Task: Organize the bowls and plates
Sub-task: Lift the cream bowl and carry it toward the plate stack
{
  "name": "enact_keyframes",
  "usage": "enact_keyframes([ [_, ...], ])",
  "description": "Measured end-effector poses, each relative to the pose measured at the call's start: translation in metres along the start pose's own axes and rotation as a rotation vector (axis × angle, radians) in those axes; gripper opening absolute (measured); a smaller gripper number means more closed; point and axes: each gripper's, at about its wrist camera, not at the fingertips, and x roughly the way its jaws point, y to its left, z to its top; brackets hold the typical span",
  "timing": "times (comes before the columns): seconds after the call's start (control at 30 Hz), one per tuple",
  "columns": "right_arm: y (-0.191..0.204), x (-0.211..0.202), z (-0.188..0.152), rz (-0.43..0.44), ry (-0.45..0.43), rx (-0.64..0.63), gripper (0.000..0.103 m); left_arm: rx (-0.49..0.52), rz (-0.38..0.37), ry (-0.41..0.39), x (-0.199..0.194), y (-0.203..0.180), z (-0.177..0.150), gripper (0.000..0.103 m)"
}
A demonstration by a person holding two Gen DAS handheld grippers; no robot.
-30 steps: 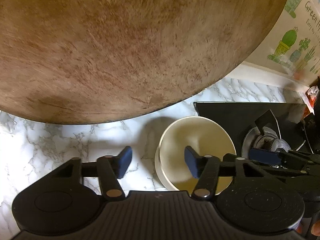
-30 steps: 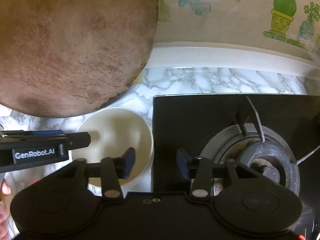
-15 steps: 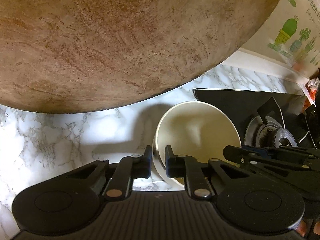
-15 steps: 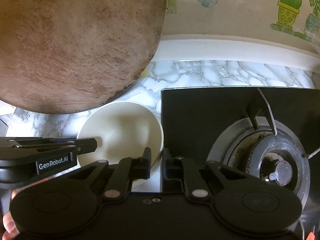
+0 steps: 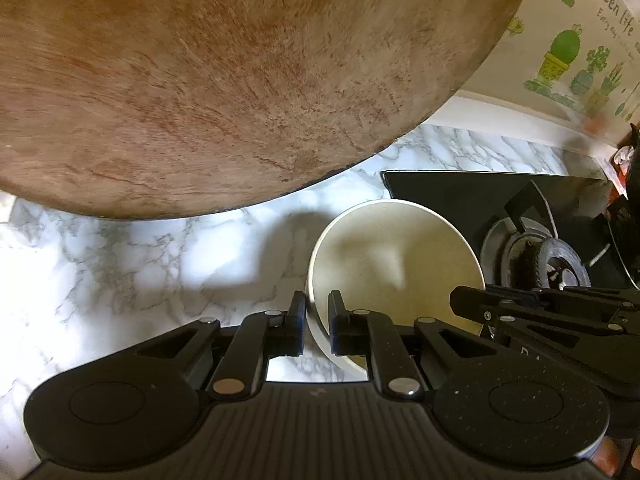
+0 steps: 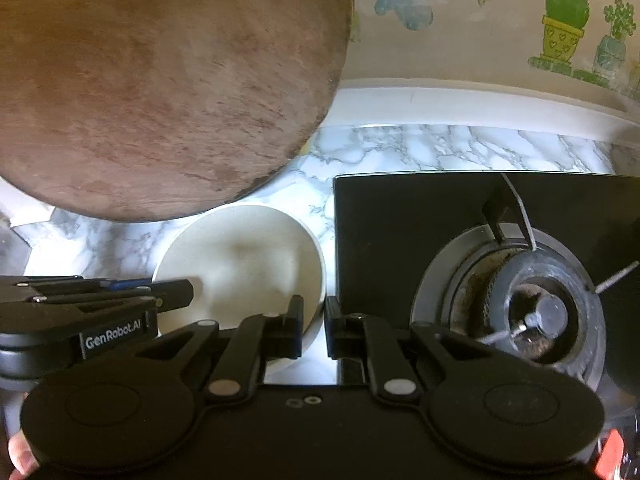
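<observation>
A cream bowl (image 5: 394,264) (image 6: 244,264) sits on the marble counter beside the black stove. My left gripper (image 5: 317,320) is shut on the bowl's left rim, one pad outside and one inside. My right gripper (image 6: 314,322) is shut on the bowl's right rim in the same way. Each gripper shows in the other's view: the right gripper (image 5: 560,316) at the right, the left gripper (image 6: 100,300) at the left. The bowl's near rim is hidden behind the fingers.
A large round wooden board (image 5: 240,80) (image 6: 160,80) leans behind the bowl and fills the upper left. The black stove (image 6: 420,220) with its burner (image 6: 536,312) lies to the right. Marble counter (image 5: 140,272) spreads to the left. A cactus-print wall (image 6: 520,32) rises behind.
Both grippers went from open to shut, each closing on one side of the bowl's rim. The bowl now looks a little larger and nearer in both views.
</observation>
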Motion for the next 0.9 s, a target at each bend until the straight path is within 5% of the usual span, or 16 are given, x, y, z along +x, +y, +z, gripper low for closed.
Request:
enact_keyframes([
  [0.9, 0.059, -0.138, -0.083, 0.134, -0.043, -0.142, 0.012, -0.053, 0.086, -0.067, -0.152, -0.002, -0.106, 0.011],
])
